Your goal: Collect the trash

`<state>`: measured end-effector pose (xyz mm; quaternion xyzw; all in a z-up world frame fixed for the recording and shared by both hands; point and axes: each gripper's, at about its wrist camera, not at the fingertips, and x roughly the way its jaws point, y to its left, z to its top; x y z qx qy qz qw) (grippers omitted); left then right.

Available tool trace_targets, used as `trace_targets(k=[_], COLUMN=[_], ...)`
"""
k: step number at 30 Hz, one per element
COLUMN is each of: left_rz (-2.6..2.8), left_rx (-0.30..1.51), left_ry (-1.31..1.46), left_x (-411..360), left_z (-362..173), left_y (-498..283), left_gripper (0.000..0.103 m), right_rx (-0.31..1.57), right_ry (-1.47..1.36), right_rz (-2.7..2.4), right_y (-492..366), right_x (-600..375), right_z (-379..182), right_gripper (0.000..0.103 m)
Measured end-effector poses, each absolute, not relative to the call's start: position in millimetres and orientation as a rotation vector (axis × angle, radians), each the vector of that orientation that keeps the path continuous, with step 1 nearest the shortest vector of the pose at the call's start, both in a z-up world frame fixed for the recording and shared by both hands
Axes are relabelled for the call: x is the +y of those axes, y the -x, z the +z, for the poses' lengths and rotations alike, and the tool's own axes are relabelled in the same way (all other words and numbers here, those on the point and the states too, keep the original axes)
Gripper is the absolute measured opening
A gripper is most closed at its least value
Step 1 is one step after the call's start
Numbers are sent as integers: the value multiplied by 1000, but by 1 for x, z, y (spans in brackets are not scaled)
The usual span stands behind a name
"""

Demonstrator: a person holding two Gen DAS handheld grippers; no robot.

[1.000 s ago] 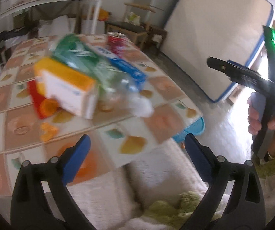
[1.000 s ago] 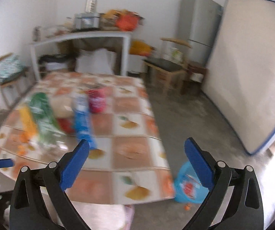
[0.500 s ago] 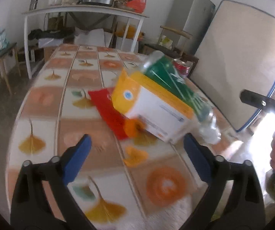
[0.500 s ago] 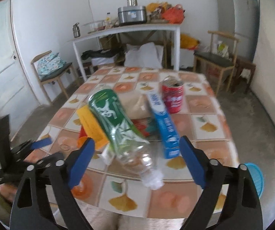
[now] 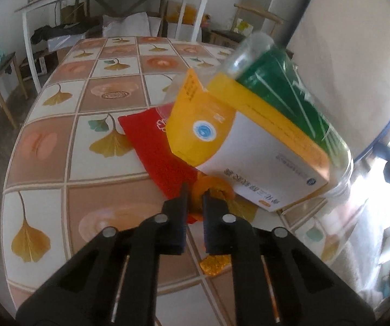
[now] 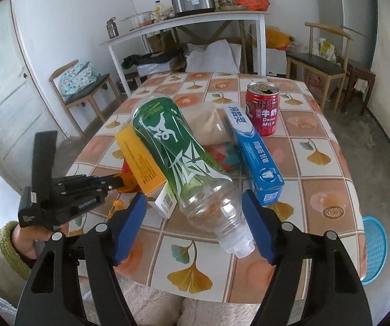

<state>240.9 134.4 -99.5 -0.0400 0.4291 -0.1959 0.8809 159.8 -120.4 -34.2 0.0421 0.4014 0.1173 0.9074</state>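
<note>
Trash lies piled on the tiled table (image 6: 317,168): a green-labelled plastic bottle (image 6: 178,146), an orange-and-white box (image 5: 249,141), a red packet (image 5: 154,146), a blue toothpaste box (image 6: 254,152) and a red milk can (image 6: 262,111). My left gripper (image 5: 195,193) is shut on a piece of orange peel (image 5: 214,187) beside the box; it also shows in the right wrist view (image 6: 118,182). My right gripper (image 6: 192,222) is open, its jaws either side of the bottle's neck end without touching.
Another orange peel scrap (image 5: 214,265) lies near the table's front edge. A blue basket (image 6: 374,247) sits on the floor at the right. A chair (image 6: 83,87), a white side table (image 6: 189,24) and a second chair (image 6: 320,62) stand behind.
My left gripper moved in over the table and shut on the orange peel. My right gripper swung left and came down around the bottle's neck end.
</note>
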Motion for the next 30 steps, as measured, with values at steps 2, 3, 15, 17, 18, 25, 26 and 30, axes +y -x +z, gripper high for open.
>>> trace_targets(k=[2,3,15,17,18,25,26,30], left_rz=[-410,-419,-421,-413,-409,-378,-376,-390], left_rx=[898,906,1078,1084,1083,1054,1037,951], left_ry=[125,159,425,450,456,445,443,432], left_x=[142,148,205,209,210,220,223,230], left_z=[-96,-93,-114,-119,-120,-116,-113,-98], left_y=[-238,-235,-194,-191,-191,-187,-185,-178], left_gripper=[6,6,6,6,6,22,34,44], right_rx=[829,828,856,874,882,944,944,936], right_ry=[-90,-89,-11,3,12,38,37,26], right_rz=[245,247,465,500,514,563,564,551], right_y=[-159,-158,-145,-146,-146,-152,-151,-154], right_x=[-121,-121,-56,-42,-35,-4,-3,-7], right_z=[-34,-35,-45,-50,-53,-71,-71,-68], right_gripper=[69,69,56,54,54,42,42,42])
